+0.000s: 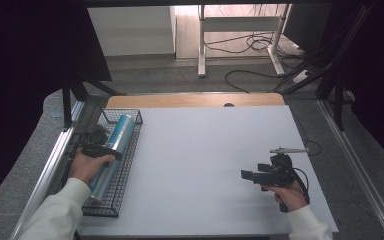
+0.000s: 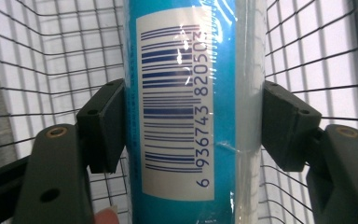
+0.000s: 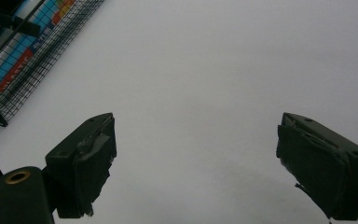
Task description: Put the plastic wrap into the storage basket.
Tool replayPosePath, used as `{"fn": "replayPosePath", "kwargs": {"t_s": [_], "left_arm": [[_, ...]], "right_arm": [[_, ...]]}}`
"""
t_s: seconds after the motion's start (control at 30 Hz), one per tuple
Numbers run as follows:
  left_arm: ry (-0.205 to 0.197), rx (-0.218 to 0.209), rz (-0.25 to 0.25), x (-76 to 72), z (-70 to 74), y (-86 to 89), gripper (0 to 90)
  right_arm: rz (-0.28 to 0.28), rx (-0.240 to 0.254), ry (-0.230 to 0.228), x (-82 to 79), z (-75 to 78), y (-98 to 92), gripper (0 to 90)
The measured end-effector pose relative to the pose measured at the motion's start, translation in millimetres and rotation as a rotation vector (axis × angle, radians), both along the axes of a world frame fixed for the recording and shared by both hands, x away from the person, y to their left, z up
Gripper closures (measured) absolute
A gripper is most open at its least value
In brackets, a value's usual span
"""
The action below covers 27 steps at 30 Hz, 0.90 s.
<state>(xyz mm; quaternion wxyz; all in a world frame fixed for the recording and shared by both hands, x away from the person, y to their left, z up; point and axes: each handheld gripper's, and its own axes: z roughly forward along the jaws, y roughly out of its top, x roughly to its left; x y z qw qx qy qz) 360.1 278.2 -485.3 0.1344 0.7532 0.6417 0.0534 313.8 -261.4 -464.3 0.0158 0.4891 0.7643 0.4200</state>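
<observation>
Barcode (image 2: 177,102) between left claw (image 2: 193,123) pads

Grey carpeted floor (image 1: 180,77) beyond the white table (image 1: 210,165); a white desk frame (image 1: 240,30), loose cables (image 1: 260,45), dark curtains (image 1: 25,60) either side.

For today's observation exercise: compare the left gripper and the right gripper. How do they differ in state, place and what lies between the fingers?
1. The left gripper is shut on the blue roll; the right gripper stands open with nothing between its fingers.
2. The left gripper works inside the wire basket at the table's left edge; the right gripper sits over the bare white table, at its right.
Shared: both have two dark fingers and are hand-held.
</observation>
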Motion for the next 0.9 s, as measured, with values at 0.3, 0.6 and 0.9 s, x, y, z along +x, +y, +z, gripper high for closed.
{"fn": "replayPosePath", "kwargs": {"t_s": [0.3,0.6,0.9], "left_arm": [[-0.139,0.015,0.048,-11.3,18.8,-4.8,16.6],[-0.335,-0.202,-0.011,-46.8,54.7,-2.6,16.2],[-0.468,-0.308,-0.149,-91.1,66.2,-28.0,17.2]], "right_arm": [[0.013,-0.008,-0.01,-2.4,1.5,0.6,12.1],[0.023,-0.006,-0.017,-2.9,2.2,0.8,12.1],[0.06,-0.027,-0.048,-5.1,1.4,5.6,12.0]]}}
